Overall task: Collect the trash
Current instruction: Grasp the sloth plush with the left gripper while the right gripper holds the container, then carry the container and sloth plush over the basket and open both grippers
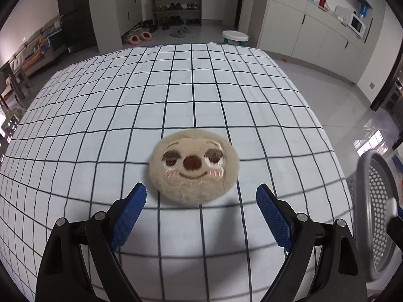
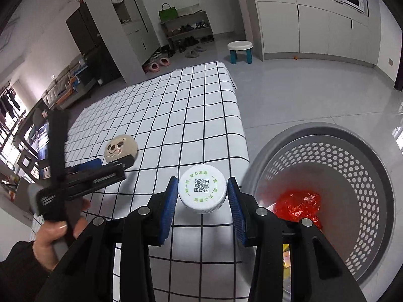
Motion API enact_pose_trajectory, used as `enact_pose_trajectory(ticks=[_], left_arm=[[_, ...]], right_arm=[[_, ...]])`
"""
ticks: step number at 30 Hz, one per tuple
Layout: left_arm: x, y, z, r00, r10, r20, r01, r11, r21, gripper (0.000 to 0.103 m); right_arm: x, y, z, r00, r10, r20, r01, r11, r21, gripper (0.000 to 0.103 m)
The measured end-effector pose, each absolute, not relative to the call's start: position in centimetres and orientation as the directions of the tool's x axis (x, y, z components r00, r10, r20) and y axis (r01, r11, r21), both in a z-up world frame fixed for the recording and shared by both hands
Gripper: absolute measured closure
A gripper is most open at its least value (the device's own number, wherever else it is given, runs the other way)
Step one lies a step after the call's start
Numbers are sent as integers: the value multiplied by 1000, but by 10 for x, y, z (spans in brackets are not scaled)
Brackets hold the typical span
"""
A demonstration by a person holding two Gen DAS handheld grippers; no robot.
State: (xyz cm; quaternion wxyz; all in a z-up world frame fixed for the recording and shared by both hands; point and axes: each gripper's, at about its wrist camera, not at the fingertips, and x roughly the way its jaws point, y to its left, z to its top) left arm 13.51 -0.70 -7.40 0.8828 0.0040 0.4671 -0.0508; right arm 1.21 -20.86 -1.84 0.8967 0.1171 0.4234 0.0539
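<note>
Room I logged: glossy grey tiled floor [image 2: 289, 95], grey cabinets [image 1: 302, 30] with microwave [image 1: 357, 24], shoe rack [image 1: 176, 7], small stool [image 2: 240, 50].

Even, bright indoor light. Window glare on glossy floor [image 1: 372, 141] at right. Soft shadows under gripper fingers on checked cloth [image 1: 176, 88]. Strong fisheye bending, dark corners. Motion blur on basket [image 1: 377, 214] edge.

Your grippers [image 1: 201, 196] are black frames with silver rivets and ribbed blue pads [image 2: 169, 196] (your sleeve [image 2: 17, 271], at seven o'clock, is black).
</note>
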Motion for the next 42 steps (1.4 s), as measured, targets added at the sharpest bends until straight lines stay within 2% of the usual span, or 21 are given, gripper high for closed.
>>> enact_pose_trajectory(ticks=[4, 6, 7, 11, 19, 26, 42], left_arm=[[149, -12, -80, 560, -60, -826, 72, 997, -23, 17], [154, -15, -83, 563, -42, -825, 62, 998, -8, 27], [155, -16, -84, 561, -40, -827, 61, 998, -7, 37], [144, -13, -81, 570, -59, -819, 54, 998, -34, 42], [93, -30, -48, 625, -92, -775, 107, 994, -32, 42], [51, -84, -17, 657, -162, -737, 244, 970, 4, 42], [27, -192, -24, 626, -267, -733, 403, 915, 12, 42]], right_arm=[[11, -219, -17, 639, 206, -741, 8, 962, 275, 64], [8, -225, -14, 648, 205, -733, 10, 961, 278, 64], [7, -228, -13, 652, 205, -730, 13, 960, 281, 64], [4, -241, -13, 658, 197, -727, 33, 956, 290, 64], [-10, -263, -12, 669, 174, -723, 67, 954, 291, 64], [-30, -296, -16, 674, 125, -728, 130, 950, 284, 64], [-53, -370, -26, 658, 30, -752, 270, 924, 273, 64]])
